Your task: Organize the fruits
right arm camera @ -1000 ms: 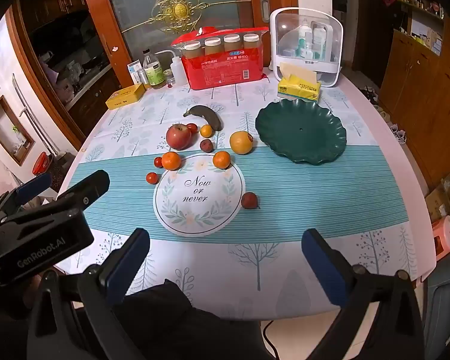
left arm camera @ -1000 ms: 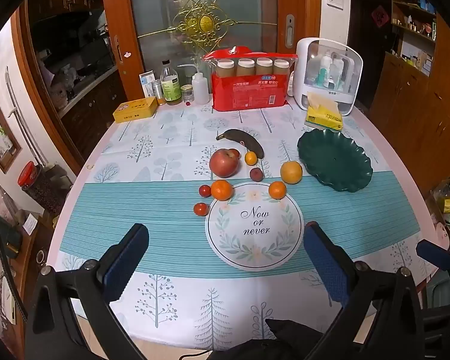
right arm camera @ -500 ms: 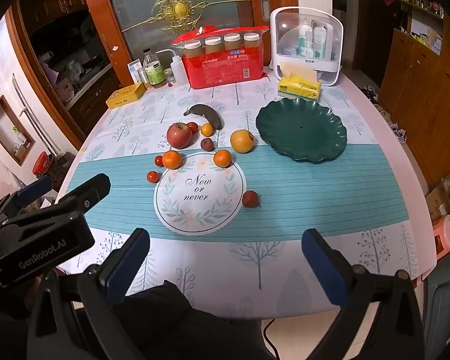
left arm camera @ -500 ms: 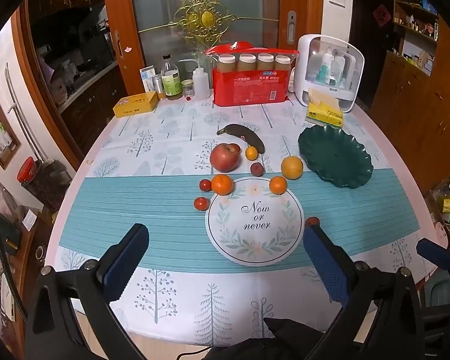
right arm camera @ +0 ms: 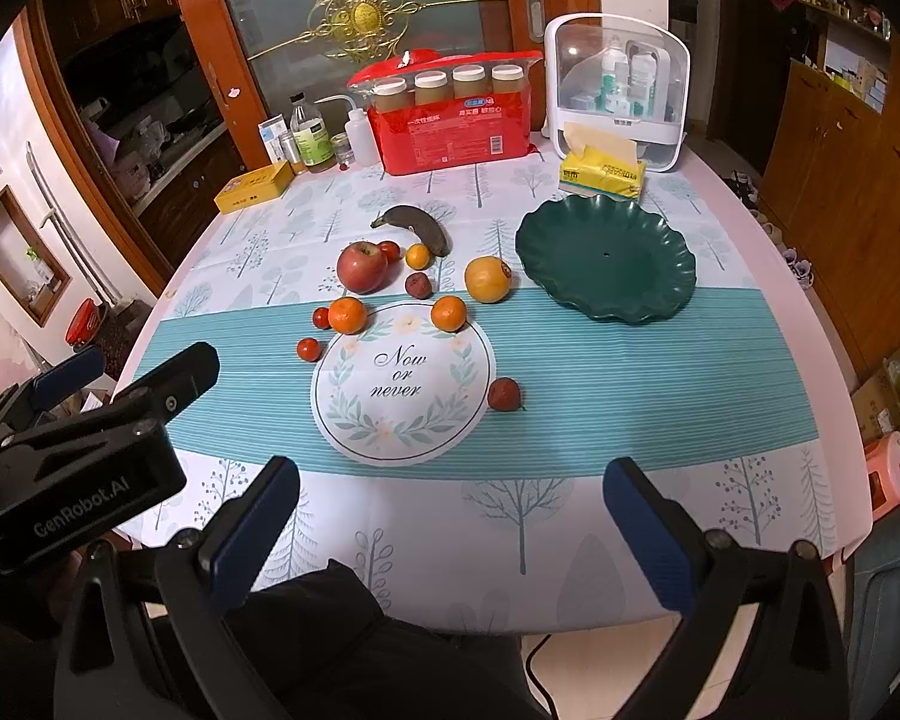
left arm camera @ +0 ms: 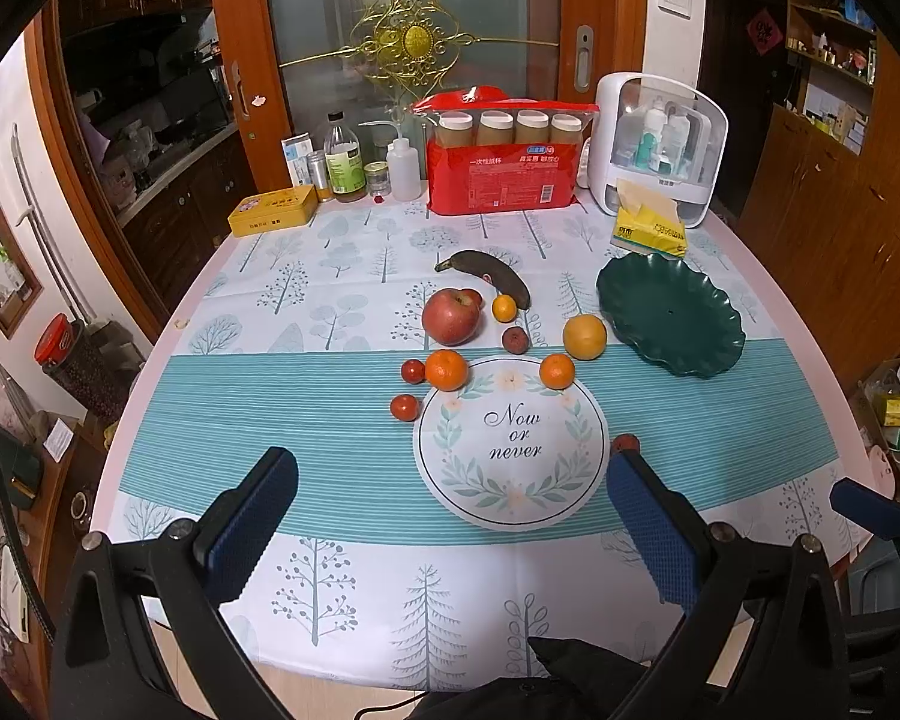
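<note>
Left hand-held gripper (left arm camera: 450, 519) spread wide, nothing between its fingers, low over near edge of desk (left arm camera: 390, 612); right hand-held gripper (right arm camera: 450, 516) likewise released, empty. Round placemat (right arm camera: 402, 384) reading "Now or never" sits on teal stripe just ahead. Small dark red fruit (right arm camera: 504, 394) alone at placemat's 3 o'clock, touching its rim. Two mandarins, bright orange, on placemat's far edge: one at 11 o'clock (right arm camera: 347, 315), one at 1 o'clock (right arm camera: 449, 312). Two cherry tomatoes (right arm camera: 308, 349) just off placemat at 10 o'clock. Beyond: big red apple (right arm camera: 362, 267), streaky skin, stem up; small dull red fruit (right arm camera: 418, 285); tiny orange kumquat (right arm camera: 417, 256); larger yellow-orange orange (right arm camera: 488, 279) with sticker. Blackened overripe banana (right arm camera: 417, 224) farthest of the fruit. Dark green scalloped plate (right arm camera: 606, 258) at 2 o'clock, holding nothing. Yellow tissue pack (right arm camera: 600, 171) and red package (right arm camera: 456, 120) along far edge.
</note>
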Available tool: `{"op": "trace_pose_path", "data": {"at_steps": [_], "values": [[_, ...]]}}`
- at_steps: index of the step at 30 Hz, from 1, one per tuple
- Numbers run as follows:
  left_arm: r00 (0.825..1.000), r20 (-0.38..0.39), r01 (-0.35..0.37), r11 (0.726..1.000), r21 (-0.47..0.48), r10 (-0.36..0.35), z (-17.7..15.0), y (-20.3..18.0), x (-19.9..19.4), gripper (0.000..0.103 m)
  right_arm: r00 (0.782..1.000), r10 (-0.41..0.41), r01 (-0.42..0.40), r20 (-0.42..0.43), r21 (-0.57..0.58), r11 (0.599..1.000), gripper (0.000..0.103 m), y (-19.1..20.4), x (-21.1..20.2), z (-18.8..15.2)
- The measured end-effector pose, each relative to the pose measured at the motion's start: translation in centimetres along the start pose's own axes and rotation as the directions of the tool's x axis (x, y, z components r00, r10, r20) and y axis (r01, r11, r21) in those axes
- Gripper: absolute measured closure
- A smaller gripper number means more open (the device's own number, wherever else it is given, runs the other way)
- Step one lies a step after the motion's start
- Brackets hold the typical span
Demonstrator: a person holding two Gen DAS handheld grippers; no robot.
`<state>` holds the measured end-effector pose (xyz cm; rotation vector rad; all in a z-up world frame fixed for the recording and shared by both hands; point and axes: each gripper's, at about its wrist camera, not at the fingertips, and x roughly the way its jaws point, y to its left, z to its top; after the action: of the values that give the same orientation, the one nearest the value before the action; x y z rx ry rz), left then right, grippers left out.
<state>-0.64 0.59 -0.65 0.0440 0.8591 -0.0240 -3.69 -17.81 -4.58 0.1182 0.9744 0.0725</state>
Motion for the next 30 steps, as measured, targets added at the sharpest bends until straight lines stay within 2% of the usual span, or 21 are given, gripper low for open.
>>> {"op": "trace_pose_path", "data": {"at_steps": [25, 30], "values": [[1.000, 0.018, 0.002, 1.000, 0.011, -0.002, 0.6, 1.9, -1.4, 0.001, 0.999, -0.044, 0.044, -0.003, 0.005, 0.999, 0.001, 1.2, -0.9, -0.1], [0.999, 0.017, 0.031, 0.999, 0.025, -0.032, 1.0, 3.2, -1.3, 0.001, 0.998, -0.065, 0.065, -0.005, 0.026, 0.998, 0.001, 1.6, -0.5, 0.2]]}}
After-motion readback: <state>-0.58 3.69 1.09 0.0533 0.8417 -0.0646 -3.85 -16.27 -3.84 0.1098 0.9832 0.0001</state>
